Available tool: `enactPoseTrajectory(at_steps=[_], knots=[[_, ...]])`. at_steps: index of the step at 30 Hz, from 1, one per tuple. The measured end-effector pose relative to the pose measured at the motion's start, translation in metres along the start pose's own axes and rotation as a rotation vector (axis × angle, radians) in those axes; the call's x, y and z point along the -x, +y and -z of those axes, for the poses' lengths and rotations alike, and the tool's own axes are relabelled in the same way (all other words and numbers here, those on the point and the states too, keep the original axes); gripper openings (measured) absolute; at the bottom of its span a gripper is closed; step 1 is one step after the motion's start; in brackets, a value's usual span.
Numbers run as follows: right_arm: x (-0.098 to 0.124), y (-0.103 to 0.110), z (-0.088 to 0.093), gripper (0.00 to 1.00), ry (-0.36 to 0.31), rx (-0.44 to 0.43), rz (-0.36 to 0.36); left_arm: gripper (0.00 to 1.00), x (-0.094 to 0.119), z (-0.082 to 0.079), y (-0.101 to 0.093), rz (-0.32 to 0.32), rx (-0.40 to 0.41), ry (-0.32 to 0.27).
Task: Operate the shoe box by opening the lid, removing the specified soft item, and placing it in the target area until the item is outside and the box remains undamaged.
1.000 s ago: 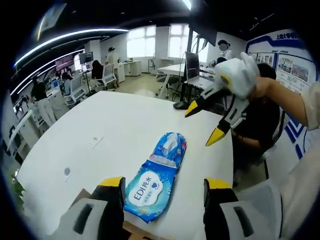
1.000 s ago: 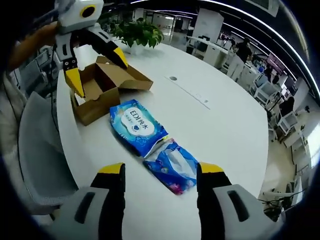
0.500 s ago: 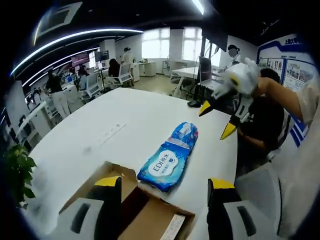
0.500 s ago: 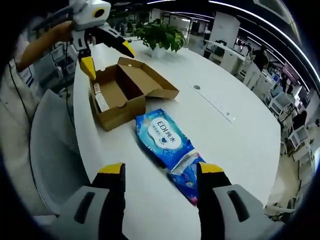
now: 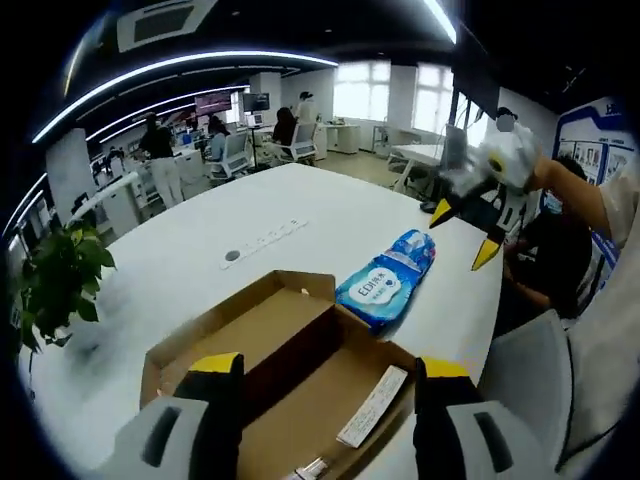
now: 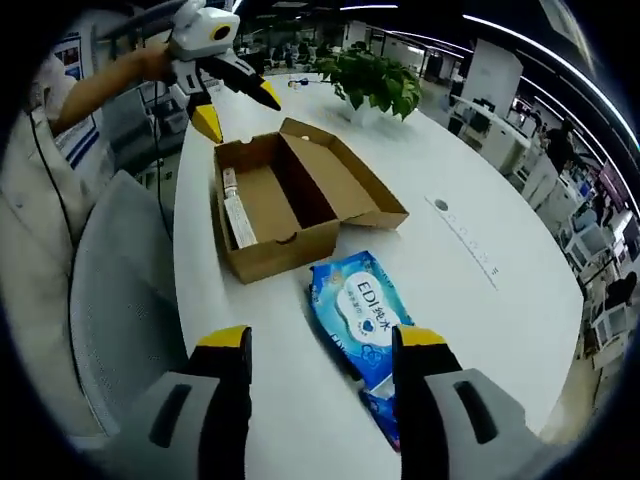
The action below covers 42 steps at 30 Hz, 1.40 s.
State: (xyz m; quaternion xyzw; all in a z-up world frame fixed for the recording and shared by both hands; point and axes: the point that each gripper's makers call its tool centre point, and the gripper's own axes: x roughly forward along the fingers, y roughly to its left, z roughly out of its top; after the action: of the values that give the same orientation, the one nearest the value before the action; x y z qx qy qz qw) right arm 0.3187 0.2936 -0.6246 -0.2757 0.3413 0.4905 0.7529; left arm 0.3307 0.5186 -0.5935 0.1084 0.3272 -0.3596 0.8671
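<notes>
I see my left gripper (image 5: 322, 368) with its yellow-tipped jaws spread apart and nothing between them, hanging over the open cardboard shoe box (image 5: 300, 345). The box sits near the table's (image 5: 200, 250) edge on my side, its lid folded back flat beside the body, and a white paper slip (image 5: 373, 405) lies on the inner floor. Just past the box's far end lies the blue wet-wipes pack (image 5: 385, 282), outside the box and resting on the table close to the same edge.

From the right gripper view, my right gripper (image 6: 318, 343) is also released, jaws wide and empty, hovering above the wet-wipes pack (image 6: 362, 312). The shoe box (image 6: 290, 200) stands just beyond the pack, apart from it, and looks intact. My left gripper (image 6: 232, 108) shows above the box's far end. A potted plant (image 6: 375, 80) stands farther along the table (image 6: 480, 300).
</notes>
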Motion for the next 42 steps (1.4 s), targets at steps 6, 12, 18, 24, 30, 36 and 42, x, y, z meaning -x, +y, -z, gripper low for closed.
enactPoseTrajectory(at_steps=[6,12,18,24,30,36,42], knots=[[-0.021,0.009,-0.018,0.54,-0.015,0.037,-0.046,0.68,0.019,0.033,0.021,-0.063,0.07,0.009],[-0.043,0.02,-0.029,0.52,-0.009,0.098,-0.094,0.57,0.035,0.067,0.041,-0.124,0.125,0.03],[-0.061,0.031,-0.038,0.51,0.004,0.154,-0.146,0.53,0.042,0.097,0.054,-0.169,0.167,0.062],[-0.08,0.042,-0.044,0.49,0.03,0.201,-0.192,0.49,0.048,0.126,0.071,-0.239,0.245,0.091],[-0.097,0.049,-0.048,0.48,0.054,0.241,-0.221,0.36,0.052,0.151,0.085,-0.302,0.374,0.103],[-0.111,0.056,-0.052,0.46,0.07,0.254,-0.246,0.29,0.05,0.167,0.09,-0.333,0.438,0.117],[-0.128,0.062,-0.052,0.45,0.089,0.262,-0.264,0.22,0.045,0.178,0.094,-0.36,0.528,0.123]])
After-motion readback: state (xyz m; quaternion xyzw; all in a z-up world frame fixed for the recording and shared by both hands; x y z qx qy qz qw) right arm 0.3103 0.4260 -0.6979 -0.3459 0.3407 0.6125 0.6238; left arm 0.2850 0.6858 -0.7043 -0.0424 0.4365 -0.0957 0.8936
